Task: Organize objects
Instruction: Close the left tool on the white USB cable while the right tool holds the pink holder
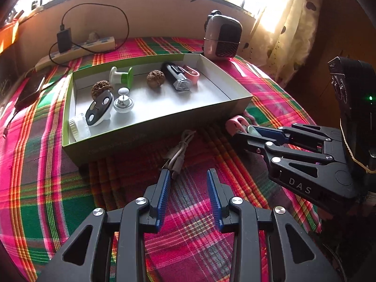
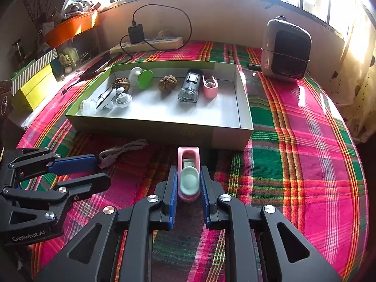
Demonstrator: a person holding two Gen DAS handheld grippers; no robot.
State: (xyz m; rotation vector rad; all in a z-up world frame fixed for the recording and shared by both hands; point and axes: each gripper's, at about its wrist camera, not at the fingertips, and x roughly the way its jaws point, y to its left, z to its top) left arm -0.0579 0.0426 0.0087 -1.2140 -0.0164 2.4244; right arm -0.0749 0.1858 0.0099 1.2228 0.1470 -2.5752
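Observation:
My right gripper (image 2: 188, 168) is shut on a pink clip with a mint-green insert (image 2: 189, 181), low over the plaid cloth just in front of the shallow cardboard box (image 2: 164, 127). The left wrist view shows the same pink clip (image 1: 236, 122) poking out of the right gripper (image 1: 246, 132) near the box's front right corner. My left gripper (image 1: 188, 172) stands open, with nothing between its fingers. A bundled grey cable (image 1: 179, 148) lies just past its left fingertip. The box holds two walnuts, a green and white piece, a black cylinder, a second pink clip (image 2: 209, 87) and several white items.
A pink and black fan heater (image 2: 285, 49) stands at the back right. A power strip (image 2: 150, 43) with a plugged charger lies behind the box, a dark phone (image 2: 101, 67) beside it. Yellow boxes (image 2: 35, 87) and an orange tray (image 2: 70, 29) sit at the far left.

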